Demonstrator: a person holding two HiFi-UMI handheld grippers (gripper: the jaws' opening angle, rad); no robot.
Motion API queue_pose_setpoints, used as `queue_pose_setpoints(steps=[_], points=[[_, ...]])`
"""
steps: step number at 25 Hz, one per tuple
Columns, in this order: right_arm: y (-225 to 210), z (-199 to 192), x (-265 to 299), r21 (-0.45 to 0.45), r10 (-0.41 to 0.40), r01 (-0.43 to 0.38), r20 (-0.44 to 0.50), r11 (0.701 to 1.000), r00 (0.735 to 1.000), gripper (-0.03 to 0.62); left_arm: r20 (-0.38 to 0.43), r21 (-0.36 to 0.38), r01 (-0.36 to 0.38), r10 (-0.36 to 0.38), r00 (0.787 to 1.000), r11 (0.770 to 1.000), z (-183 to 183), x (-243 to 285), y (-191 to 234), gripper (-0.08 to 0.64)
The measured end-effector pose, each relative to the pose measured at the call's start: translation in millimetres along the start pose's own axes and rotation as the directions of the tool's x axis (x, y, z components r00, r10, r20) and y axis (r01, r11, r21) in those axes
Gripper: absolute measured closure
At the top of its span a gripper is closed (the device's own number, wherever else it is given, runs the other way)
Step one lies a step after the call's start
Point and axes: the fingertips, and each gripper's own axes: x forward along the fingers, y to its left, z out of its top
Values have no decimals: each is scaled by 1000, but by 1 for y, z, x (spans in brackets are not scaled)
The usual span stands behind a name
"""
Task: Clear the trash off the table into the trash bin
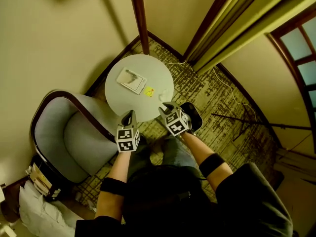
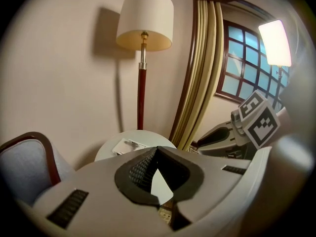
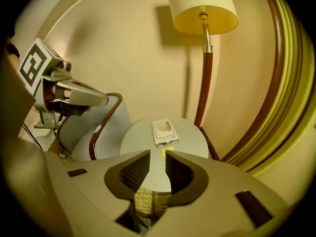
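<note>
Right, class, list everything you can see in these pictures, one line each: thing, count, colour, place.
round white table: one, white, middle of the carpet
flat white cardboard box: one, white, on the table
small yellow paper scrap: one, yellow, on the table, right of the box
grey upholstered armchair: one, grey with a dark wood frame, left of the table
floor lamp: one, red-brown pole and cream shade, behind the table
long curtain: one, olive-yellow, right of the lamp
patterned carpet: one, olive and dark, floor
left claw: one, grey, shut, nothing held
right claw: one, grey, open, nothing held
</note>
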Motion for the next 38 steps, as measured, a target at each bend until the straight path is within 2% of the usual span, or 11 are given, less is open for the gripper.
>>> queue_pose_setpoints(steps=[3,6,14,21,26,34,38], points=[[-20,-27,22,23,7,-6,-52,1000,999,374,-17,8,21,-21,1000,1000,-6,22,-14,560],[-37,-54,46,56,10,-5,-102,998,995,306,-40,11,45,-44,998,999,-12,44,-26,560],[-75,-105,113,112,-10,31,-181,993,983,202,-61,13,70,-69,996,997,-21,96,-38,560],[-95,-139,157,131,-29,61,-236,990,971,196,-73,22,52,-50,996,998,-42,126,-33,560],[-103,-141,179,147,-18,53,-234,988,972,195,-87,0,67,-67,994,998,-41,135,-40,560],[-105,-146,198,126,-5,38,-258,991,966,199,-102,8,33,-32,994,999,-53,143,-27,560],[-100,-153,203,118,17,17,-283,993,959,241,-112,-2,33,-32,993,999,-54,142,-26,560]])
